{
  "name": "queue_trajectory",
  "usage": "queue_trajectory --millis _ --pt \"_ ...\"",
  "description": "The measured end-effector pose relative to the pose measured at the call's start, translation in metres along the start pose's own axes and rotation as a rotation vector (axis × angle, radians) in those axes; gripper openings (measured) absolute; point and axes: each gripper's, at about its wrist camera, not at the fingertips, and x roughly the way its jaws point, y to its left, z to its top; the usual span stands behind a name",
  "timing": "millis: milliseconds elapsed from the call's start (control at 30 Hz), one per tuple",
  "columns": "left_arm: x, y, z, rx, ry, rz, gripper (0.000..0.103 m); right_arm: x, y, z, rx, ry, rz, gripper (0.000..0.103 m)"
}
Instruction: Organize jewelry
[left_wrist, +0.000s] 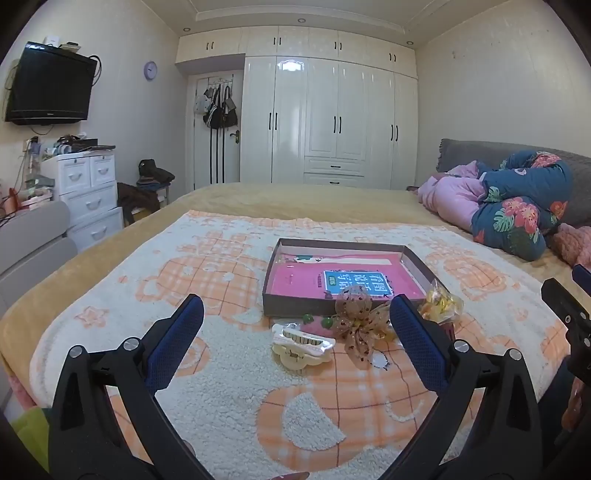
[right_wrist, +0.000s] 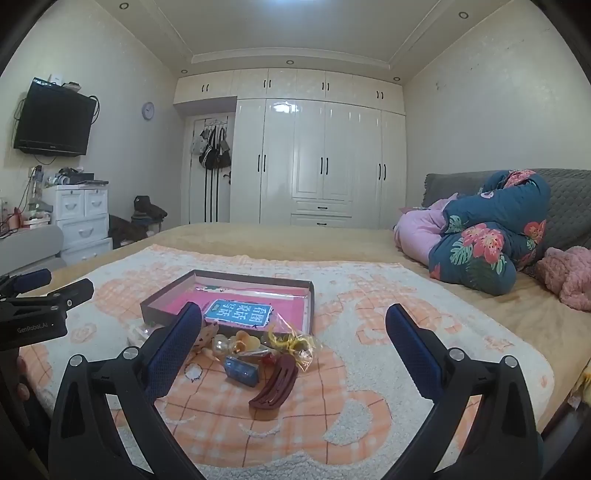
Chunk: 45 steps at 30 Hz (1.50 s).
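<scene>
We're at the start: both hand-held grippers hover over the bed, left hand-held gripper spread and holding nothing, right hand-held gripper likewise spread wide and empty. Nothing looks sorted yet, judging by the pile. The jewelry sits loose just ahead of our fingertips on the blanket, against the near wall of the shallow box. Ahead of the left: cream claw clip, sheer dotted bow, bagged yellow piece. Ahead of the right: dark red hair clip, small blue box. Next move probably wants a descent onto one clip, pinch across its narrow body, lift into the box.
</scene>
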Motion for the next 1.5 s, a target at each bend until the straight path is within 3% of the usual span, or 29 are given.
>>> queue_trajectory --millis 1500 --pt "-0.001 0.006 0.006 -0.024 0.01 0.008 0.092 0.009 0.002 -0.006 0.009 0.032 0.022 0.097"
